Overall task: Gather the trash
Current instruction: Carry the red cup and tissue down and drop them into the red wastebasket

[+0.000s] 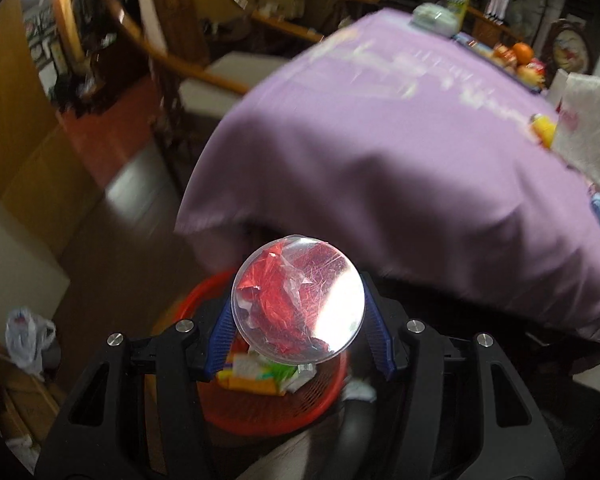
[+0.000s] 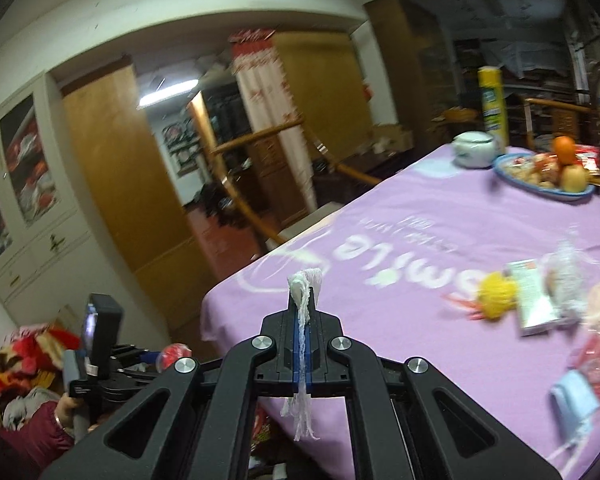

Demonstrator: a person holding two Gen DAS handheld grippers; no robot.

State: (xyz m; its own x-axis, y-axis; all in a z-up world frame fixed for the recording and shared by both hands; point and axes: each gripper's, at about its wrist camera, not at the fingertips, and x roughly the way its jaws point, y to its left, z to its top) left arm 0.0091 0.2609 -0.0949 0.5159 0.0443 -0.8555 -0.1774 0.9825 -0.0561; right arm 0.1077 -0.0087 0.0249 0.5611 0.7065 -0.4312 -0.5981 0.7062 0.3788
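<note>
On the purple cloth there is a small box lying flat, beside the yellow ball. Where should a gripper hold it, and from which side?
Grip the box across its two long edges near the middle, coming from above. It lies flat and is long and narrow. The yellow ball and a clear bag crowd those edges, so the fingers may need to nudge in.
</note>
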